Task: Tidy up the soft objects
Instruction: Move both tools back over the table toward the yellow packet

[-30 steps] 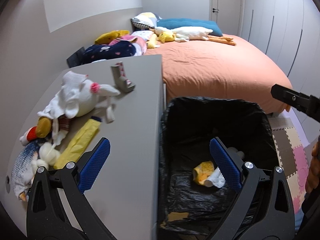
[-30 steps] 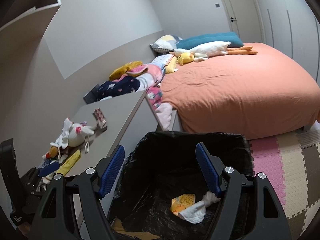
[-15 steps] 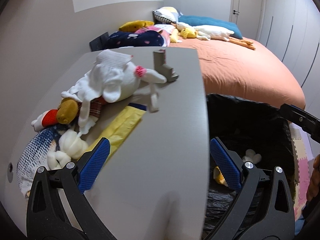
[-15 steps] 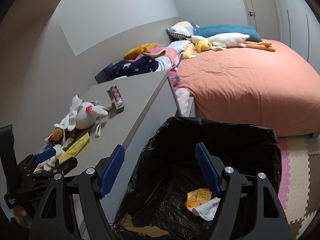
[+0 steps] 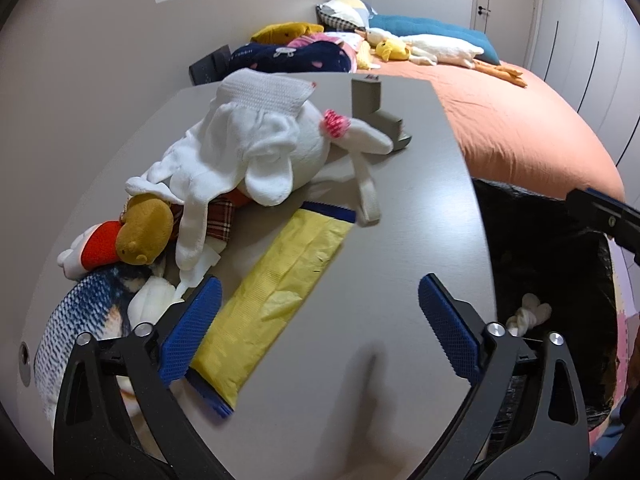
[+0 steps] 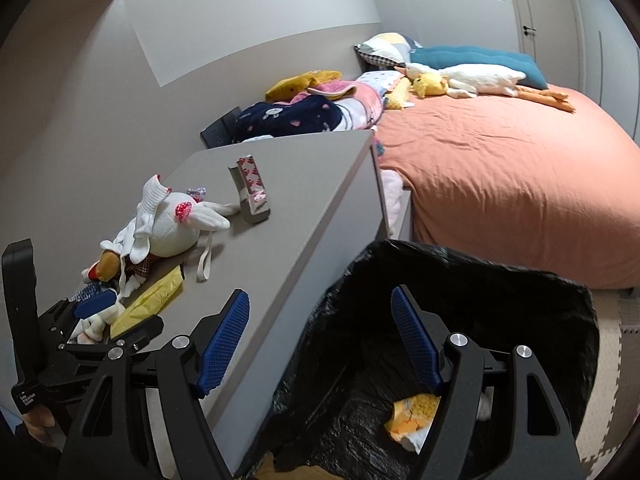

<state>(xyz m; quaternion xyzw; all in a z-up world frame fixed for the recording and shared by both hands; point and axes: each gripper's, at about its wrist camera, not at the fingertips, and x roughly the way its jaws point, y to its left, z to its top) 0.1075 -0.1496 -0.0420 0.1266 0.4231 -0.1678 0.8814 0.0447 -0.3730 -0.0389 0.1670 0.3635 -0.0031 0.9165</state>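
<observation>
1. A flat grey table top (image 5: 400, 248) is seen in a bedroom, next to a big bed with an orange cover (image 6: 500, 168).
2. A bin lined with a black bag (image 6: 472, 280) is seen beside the table, and foam floor tiles (image 6: 616, 328) are seen past it.
3. A pile of soft toys is seen on the left part of the table: one white bunny (image 5: 272, 148), one brown bear (image 5: 144, 232) and one blue and white plush (image 5: 76, 320).
4. One yellow packet (image 5: 288, 288) is laid just beside the pile.
5. One small grey stand (image 5: 376, 112) is seen behind the bunny.
6. One long white goose toy (image 6: 480, 78) and one teal pillow (image 6: 472, 56) are seen on the bed.
7. The left gripper (image 5: 318, 326) is held wide apart over the table, with nothing in it.
8. The right gripper (image 6: 320, 338) is held wide apart at the bin's edge, with nothing in it.
</observation>
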